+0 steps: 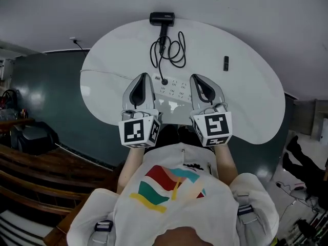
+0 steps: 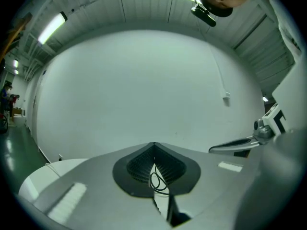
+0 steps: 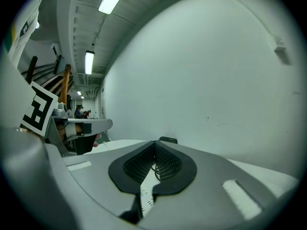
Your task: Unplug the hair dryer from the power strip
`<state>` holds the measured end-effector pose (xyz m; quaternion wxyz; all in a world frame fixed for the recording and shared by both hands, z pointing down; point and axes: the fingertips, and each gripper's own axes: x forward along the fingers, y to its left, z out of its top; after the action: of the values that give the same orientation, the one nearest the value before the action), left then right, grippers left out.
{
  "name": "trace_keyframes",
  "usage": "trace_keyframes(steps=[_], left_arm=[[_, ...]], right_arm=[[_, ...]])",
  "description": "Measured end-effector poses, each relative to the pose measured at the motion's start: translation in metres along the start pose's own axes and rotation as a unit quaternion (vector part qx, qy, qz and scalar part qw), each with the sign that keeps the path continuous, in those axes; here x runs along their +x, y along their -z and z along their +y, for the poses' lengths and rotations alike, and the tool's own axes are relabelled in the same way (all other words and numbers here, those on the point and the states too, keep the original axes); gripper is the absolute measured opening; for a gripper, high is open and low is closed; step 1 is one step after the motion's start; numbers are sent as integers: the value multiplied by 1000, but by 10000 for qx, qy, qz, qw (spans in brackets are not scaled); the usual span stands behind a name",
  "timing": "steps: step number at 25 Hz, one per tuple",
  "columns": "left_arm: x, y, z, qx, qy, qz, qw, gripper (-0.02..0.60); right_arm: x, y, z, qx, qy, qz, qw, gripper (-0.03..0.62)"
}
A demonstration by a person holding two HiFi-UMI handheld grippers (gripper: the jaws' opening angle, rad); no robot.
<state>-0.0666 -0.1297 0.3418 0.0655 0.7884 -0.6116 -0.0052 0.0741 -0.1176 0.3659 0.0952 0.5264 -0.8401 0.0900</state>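
At the far left of the head view, beyond the white worktop, only dark floor and cluttered furniture, too dim to tell apart.

Over the worktop's near edge, the left tool, jaws pressed together and gripping nothing. In its own view, just a sliver of black cord glimpsed through the slot below the meeting pads. Behind it, a marker cube patterned in black-and-white squares, no letters.

Just ahead, between both tools, the white power strip, its ends hard to trace beside them and its sockets too small to count. Faint marks on its face, unreadable. Seated in its left part, a black plug. From there, the cord looping away in a loose coil to the black hair dryer, lying at the worktop's far edge near the wall. In the right gripper view, only the dryer's top peeking over the jaws.

Further right, the right tool, likewise closed and empty, level with its twin and clear of the plug. A second marker cube behind it.

To the right again, alone on bare worktop, a small dark oblong, too small to identify.

Along the bottom, cut off by the frame, a white shirt with coloured stripes, its tiny chest print illegible.
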Motion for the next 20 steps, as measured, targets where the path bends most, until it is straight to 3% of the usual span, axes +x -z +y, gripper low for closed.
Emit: trace_keyframes(steps=[7, 14, 20], left_arm=[[31, -2, -3, 188, 372, 89, 9991, 0], [37, 1, -11, 228, 623, 164, 9977, 0], [44, -1, -12, 272, 719, 100, 9970, 0]], right_arm=[[9, -16, -6, 293, -90, -183, 9994, 12], [3, -5, -7, 538, -259, -7, 9982, 12], [11, -17, -3, 894, -900, -313, 9914, 9]])
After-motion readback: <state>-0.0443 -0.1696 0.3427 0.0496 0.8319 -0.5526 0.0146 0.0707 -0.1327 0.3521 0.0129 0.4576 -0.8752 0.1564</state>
